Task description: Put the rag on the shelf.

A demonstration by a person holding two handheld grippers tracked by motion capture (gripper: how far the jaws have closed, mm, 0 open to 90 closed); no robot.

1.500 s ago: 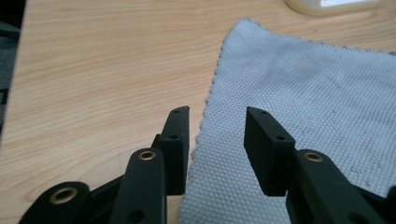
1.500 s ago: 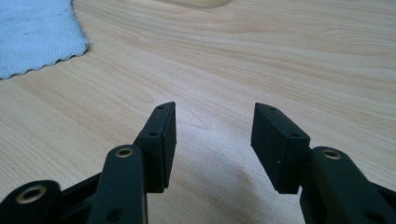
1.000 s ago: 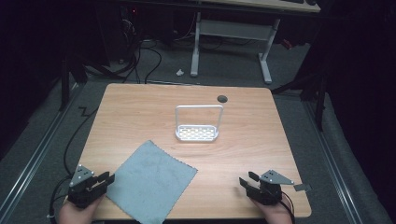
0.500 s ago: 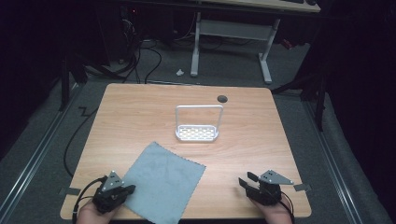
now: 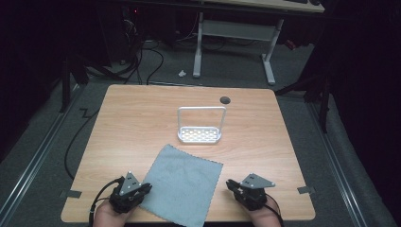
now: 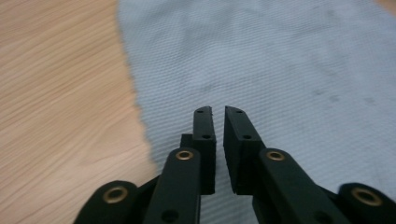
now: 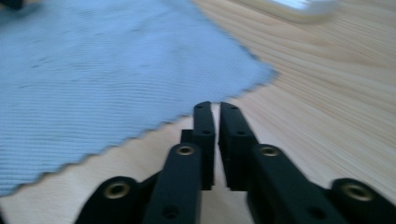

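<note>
Grey-blue woven cloth (image 5: 183, 183); light woodgrain table (image 5: 142, 118); white perforated rack (image 5: 200, 125); black claws.

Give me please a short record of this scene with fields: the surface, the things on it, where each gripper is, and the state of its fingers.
surface: wooden table
cloth: grey-blue cloth, lying flat near the front edge
rack: small white wire rack, behind the cloth, apart from it
left gripper: over the cloth's left edge, fingers nearly together, holding nothing
right gripper: over bare wood beside the cloth's right corner, fingers nearly together, holding nothing
</note>
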